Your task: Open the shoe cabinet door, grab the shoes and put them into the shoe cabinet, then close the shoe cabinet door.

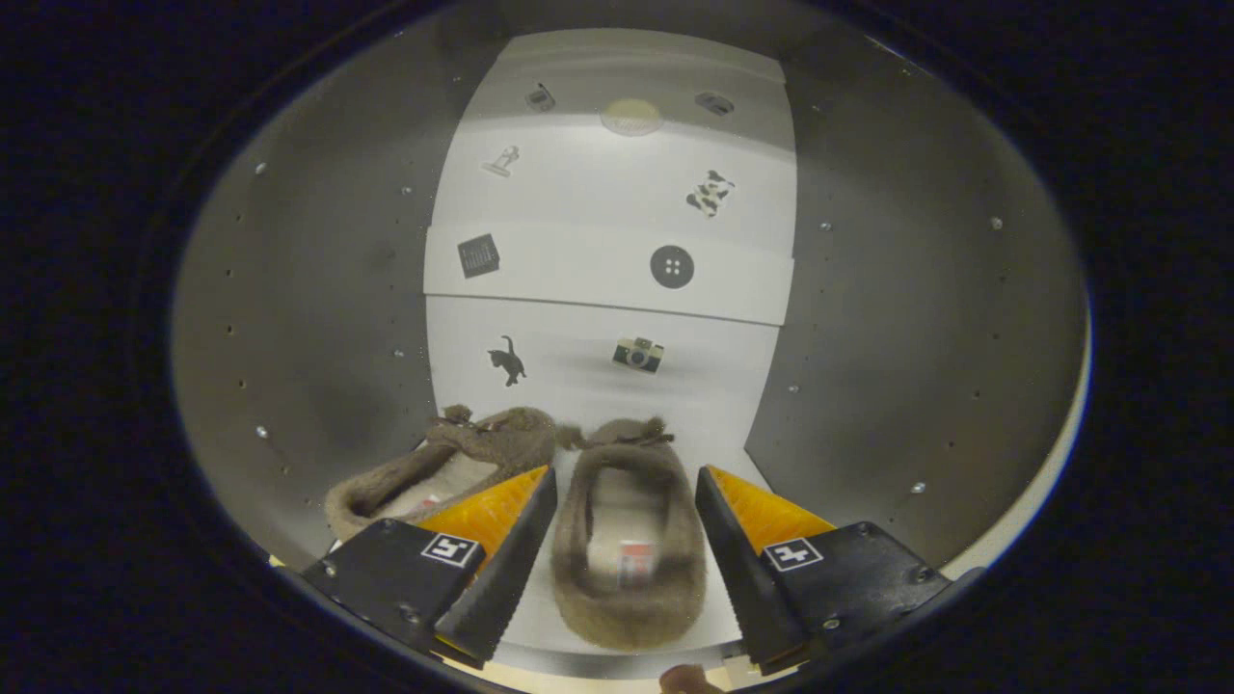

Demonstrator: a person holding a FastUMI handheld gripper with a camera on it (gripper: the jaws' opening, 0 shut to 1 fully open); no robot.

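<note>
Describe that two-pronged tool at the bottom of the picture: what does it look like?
The gripper has two wedge-shaped fingers tapering to points, with sawtooth ridges along their inner edges. Each finger sits on a blocky black base fastened with small screws, and each base carries a small square white sticker with a black pattern.

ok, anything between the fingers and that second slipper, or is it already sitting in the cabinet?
Nothing visible. The slipper lies between the open gripper fingers, on the cabinet floor beside the other slipper; whether the fingers touch it is unclear.
</note>
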